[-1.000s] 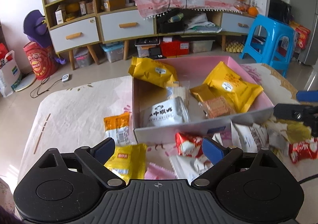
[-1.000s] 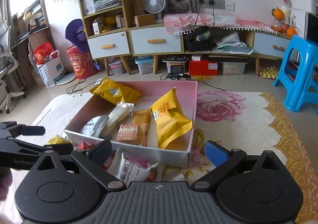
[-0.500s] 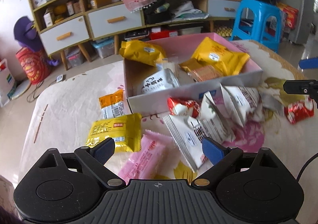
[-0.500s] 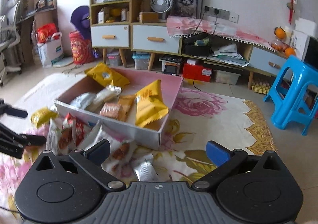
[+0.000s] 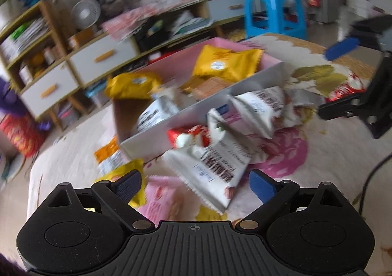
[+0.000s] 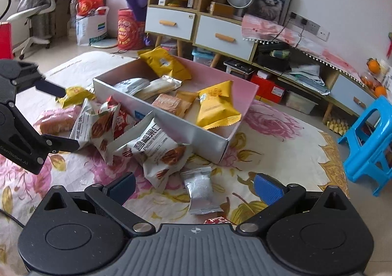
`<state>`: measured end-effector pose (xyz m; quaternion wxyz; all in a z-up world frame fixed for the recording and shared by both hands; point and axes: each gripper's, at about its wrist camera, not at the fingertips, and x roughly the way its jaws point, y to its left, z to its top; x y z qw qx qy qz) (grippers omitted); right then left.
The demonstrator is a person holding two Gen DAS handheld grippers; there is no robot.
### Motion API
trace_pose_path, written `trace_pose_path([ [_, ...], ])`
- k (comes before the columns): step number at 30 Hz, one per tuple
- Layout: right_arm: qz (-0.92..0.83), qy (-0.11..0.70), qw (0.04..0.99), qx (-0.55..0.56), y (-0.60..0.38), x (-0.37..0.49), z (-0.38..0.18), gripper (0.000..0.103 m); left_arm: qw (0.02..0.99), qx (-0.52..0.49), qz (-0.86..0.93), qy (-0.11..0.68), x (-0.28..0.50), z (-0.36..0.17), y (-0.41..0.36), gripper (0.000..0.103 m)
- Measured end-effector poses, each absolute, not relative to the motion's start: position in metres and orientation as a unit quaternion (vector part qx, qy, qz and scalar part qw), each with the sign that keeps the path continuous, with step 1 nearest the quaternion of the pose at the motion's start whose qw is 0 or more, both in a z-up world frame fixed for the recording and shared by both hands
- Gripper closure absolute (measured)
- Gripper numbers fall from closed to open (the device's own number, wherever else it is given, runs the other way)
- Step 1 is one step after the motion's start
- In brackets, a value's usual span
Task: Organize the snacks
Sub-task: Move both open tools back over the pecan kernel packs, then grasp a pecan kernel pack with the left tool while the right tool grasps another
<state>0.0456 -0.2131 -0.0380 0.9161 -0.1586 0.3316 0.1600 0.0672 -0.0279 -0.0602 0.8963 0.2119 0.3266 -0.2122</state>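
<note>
Tabletop point(image 6: 281, 143): floral cloth.
Box point(image 6: 171, 126): mid-tabletop, several snacks inside.
White packets point(image 6: 156, 148): heaped against box's near wall.
Silver packet point(image 6: 201, 190): near edge.
Left hand-held gripper point(image 5: 194, 184): fingers apart, empty.
Right hand-held gripper point(image 6: 194, 189): fingers apart, empty.

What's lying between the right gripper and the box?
In the right wrist view, a silver packet and white snack bags lie between the right gripper and the box.

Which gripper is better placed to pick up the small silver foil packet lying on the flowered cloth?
Right. The small silver foil packet lies just ahead of the open right gripper, between its fingers. The left gripper, also open, faces a white snack bag instead.
</note>
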Motion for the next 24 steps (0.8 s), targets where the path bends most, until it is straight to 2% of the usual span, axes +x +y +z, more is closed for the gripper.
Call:
trace_pose_path([
  [7,0.180,0.332,0.903,-0.204,-0.194,0.047,-0.045,0.008,0.883,0.274,-0.254,0.285,0.065,-0.062,-0.050,0.011],
  [10,0.191,0.329,0.897,-0.224,-0.185,0.047,-0.048,0.008,0.876,0.298,-0.254,0.282,0.068,-0.064,-0.058,0.023],
  [16,0.211,0.322,0.889,-0.246,-0.169,0.053,-0.050,0.009,0.865,0.314,-0.258,0.293,0.075,-0.067,-0.064,0.042],
  [20,0.201,0.322,0.890,-0.254,-0.163,0.063,-0.051,0.011,0.864,0.314,-0.257,0.300,0.078,-0.069,-0.062,0.045],
  [24,0.195,0.328,0.885,-0.266,-0.159,0.070,-0.055,0.019,0.866,0.296,-0.249,0.317,0.082,-0.070,-0.057,0.049],
])
